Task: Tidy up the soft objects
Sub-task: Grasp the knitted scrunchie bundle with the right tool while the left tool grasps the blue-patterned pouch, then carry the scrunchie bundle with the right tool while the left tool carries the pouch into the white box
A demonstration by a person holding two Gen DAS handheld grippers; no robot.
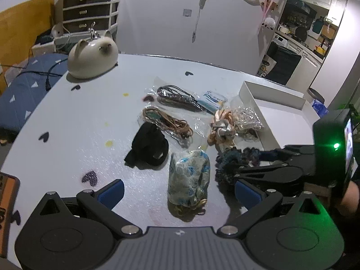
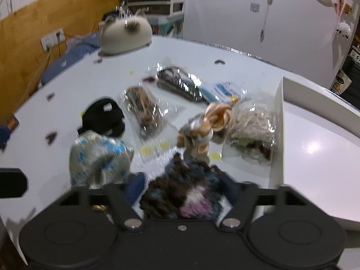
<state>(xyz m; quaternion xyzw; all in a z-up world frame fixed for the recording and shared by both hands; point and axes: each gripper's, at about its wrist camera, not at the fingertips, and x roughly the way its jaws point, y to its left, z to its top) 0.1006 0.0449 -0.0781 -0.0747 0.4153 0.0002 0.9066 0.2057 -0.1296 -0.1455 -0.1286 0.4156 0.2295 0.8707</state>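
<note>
White table (image 1: 67, 117) is crowding lower centre; right gripper (image 2: 180, 193) is pinching dark scrunchie (image 2: 186, 191) loosely, risking a slip short of box (image 1: 270, 94); left gripper (image 1: 177, 193) is hanging spread, empty.

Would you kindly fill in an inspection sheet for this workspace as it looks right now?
Surface: white table with small dark heart stickers and yellow spots.
Job's things: dark knitted scrunchie, floral pouch, black fabric item, satin scrunchie, open white box.
Clutter: bagged hair ties, cat-shaped ornament.
Grippers: left gripper open, empty; right gripper has the knitted scrunchie between its fingers.
Cables: black cable on the blue bedding beside the table.
Surroundings: drawer unit, kitchen doorway.
</note>
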